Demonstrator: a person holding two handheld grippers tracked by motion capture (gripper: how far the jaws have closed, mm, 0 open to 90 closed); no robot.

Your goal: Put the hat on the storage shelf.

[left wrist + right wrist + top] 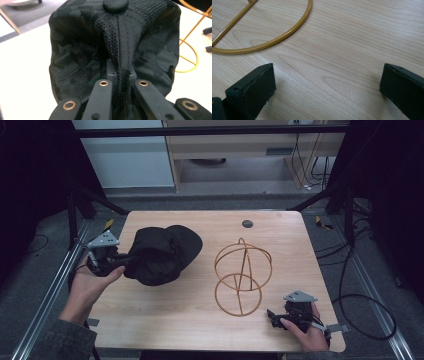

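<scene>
Now: left hand-held gripper (120,80) pinching black mesh cap (160,252); right hand-held gripper (327,82) wide, empty, by gold wire stand (242,275).

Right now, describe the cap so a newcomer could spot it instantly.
Start at the wooden table and go to its left half, left of the gold wire stand. The cap is the crumpled black fabric lump there, pinched at its edge by the left gripper. It is the one soft, dark thing; its neighbour is a thin, see-through gold frame.

Lab-like recording bay, wooden table (200,330) on metal rails (47,295), black curtains (30,170), loose cables (367,312)
</scene>
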